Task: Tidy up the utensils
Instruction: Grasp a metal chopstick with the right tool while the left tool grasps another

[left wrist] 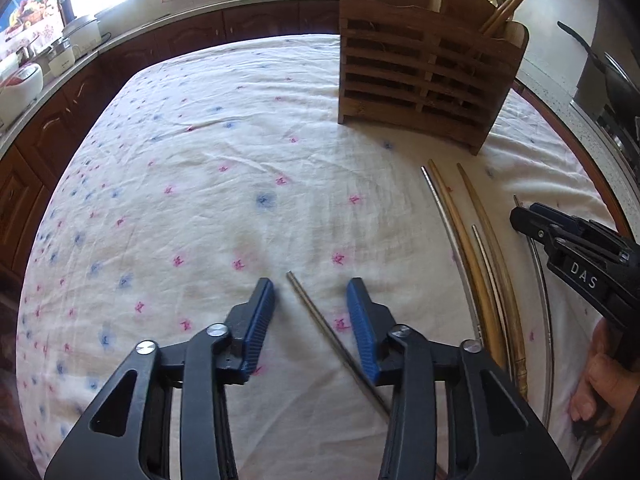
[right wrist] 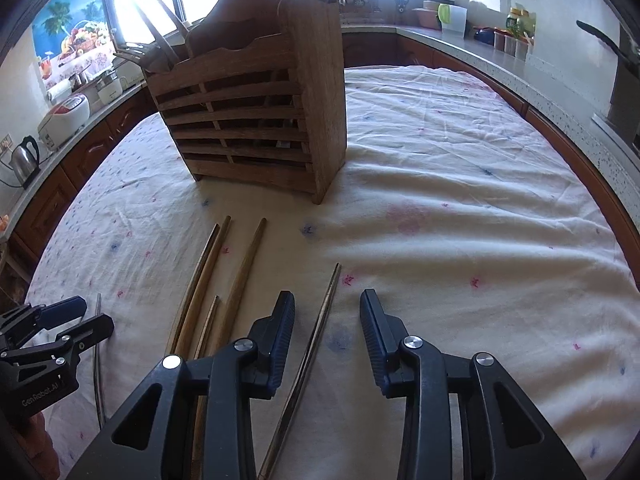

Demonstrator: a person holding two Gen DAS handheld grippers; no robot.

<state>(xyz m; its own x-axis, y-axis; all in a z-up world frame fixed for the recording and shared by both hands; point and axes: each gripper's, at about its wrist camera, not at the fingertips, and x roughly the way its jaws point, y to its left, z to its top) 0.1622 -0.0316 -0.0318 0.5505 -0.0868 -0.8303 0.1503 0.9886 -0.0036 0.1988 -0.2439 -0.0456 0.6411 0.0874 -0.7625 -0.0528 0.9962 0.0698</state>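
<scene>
I see a table covered by a white cloth [left wrist: 208, 184] printed with small pink and blue flowers; the fabric is creased and hangs over the rounded tabletop edges. Dark wooden cabinets [left wrist: 36, 148] under a pale countertop [right wrist: 532, 76] run around the far and side edges. The counter carries a kettle [right wrist: 24, 158], a rice cooker [right wrist: 66, 114], pots and jars. Bright windows [right wrist: 136, 4] sit behind it.

A slatted wooden utensil holder [right wrist: 256, 120] stands upright toward the far edge of the tabletop, with chopsticks and other handles projecting from its compartments.

The left gripper [left wrist: 311, 312] points down at the cloth with its jaws narrowly apart. One metal chopstick [left wrist: 332, 332] lies on the cloth between the blue pads [left wrist: 262, 320], touching neither.

The right gripper [right wrist: 327, 334] is likewise narrowly apart, with a second thin chopstick [right wrist: 316, 344] lying between its fingers, apparently untouched.

Between the two grippers, near the front edge, a loose group of chopsticks [right wrist: 224, 288] lies roughly parallel: two wooden, two metal. A further metal chopstick [left wrist: 546, 304] lies beneath the right gripper in the left wrist view.
</scene>
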